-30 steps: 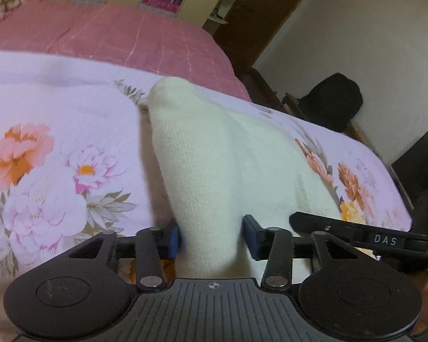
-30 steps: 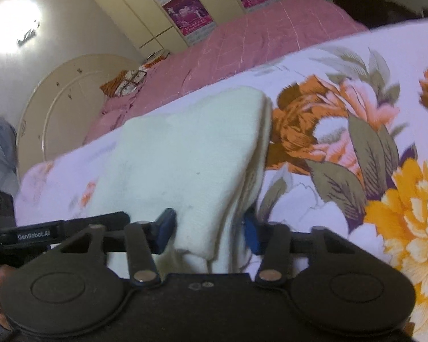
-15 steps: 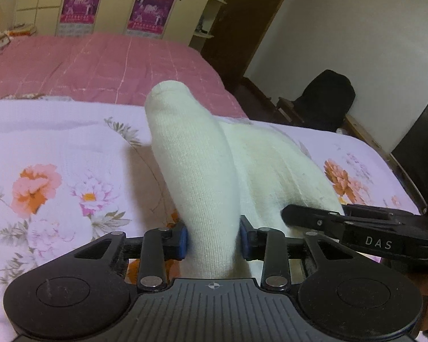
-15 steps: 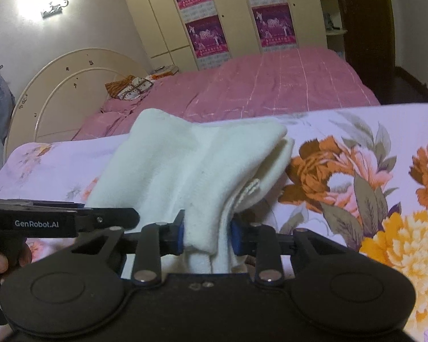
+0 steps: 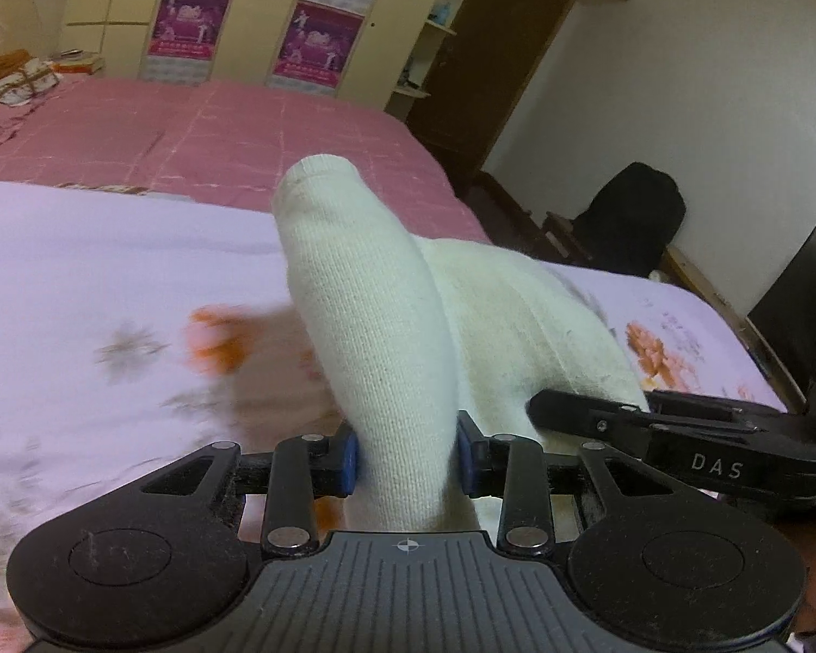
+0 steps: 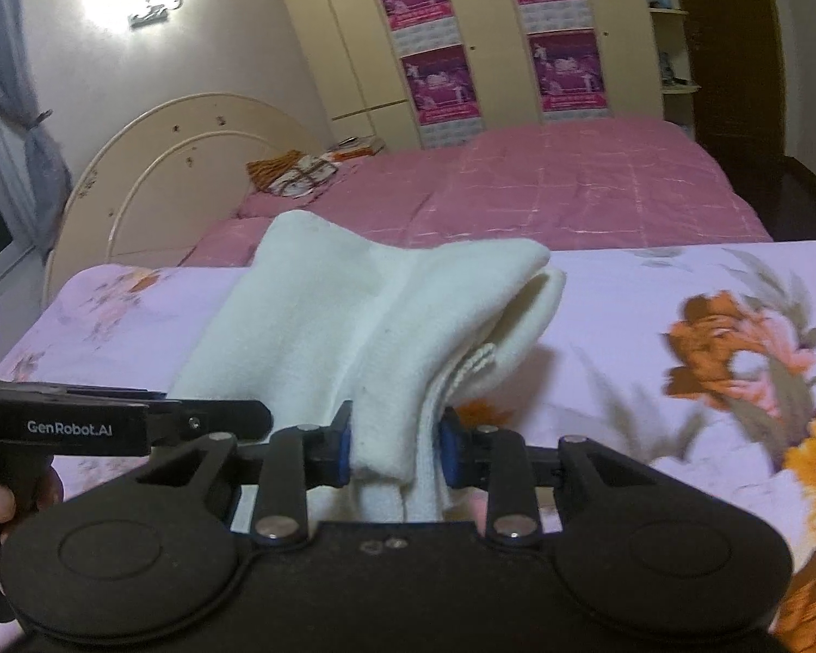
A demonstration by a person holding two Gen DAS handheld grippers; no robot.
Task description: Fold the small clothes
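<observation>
A cream knitted garment (image 5: 386,326) is held up off the floral sheet (image 5: 81,283) by both grippers. My left gripper (image 5: 406,460) is shut on one bunched edge of it, and the cloth rises in a hump ahead of the pads. My right gripper (image 6: 391,449) is shut on the other edge, where folded layers (image 6: 386,321) sag toward the sheet (image 6: 653,305). The right gripper shows in the left wrist view (image 5: 587,413) close beside the left one. The left gripper shows in the right wrist view (image 6: 212,419).
A pink quilted bed (image 5: 206,130) lies beyond the floral sheet. A curved headboard (image 6: 185,163) and a wardrobe with posters (image 6: 489,49) stand behind it. A dark chair (image 5: 631,217) and a dark doorway (image 5: 489,71) are at the right.
Both grippers closed on the garment's edges and lifted it off the sheet. The views rose and tilted up, so more of the room shows now.
</observation>
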